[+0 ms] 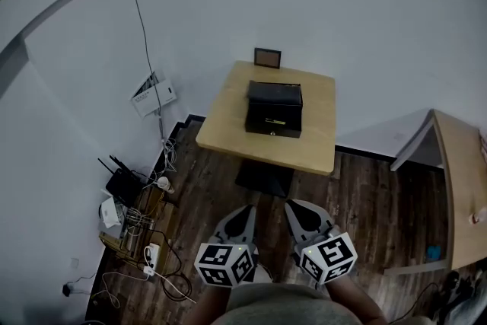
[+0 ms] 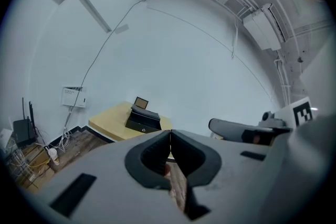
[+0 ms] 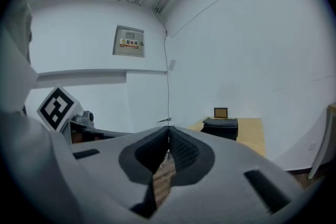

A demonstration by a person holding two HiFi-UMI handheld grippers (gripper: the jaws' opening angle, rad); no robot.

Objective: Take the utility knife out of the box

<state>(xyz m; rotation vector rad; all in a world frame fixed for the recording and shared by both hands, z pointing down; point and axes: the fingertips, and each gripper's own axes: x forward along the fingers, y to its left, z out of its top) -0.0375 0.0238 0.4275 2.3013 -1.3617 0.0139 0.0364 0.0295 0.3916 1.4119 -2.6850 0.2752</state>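
A black box stands with its lid down on a small wooden table against the white wall. The utility knife is not visible. Both grippers are low in the head view, well short of the table and above the wooden floor. My left gripper has its jaw tips touching and nothing between them. My right gripper is shut and empty too. The left gripper view looks over its shut tips at the box far off. In the right gripper view the box sits beyond the shut tips.
A small framed picture leans on the wall behind the box. Routers, a power strip and loose cables clutter the floor at the left. A second wooden table stands at the right. The table's black base rests on the floor.
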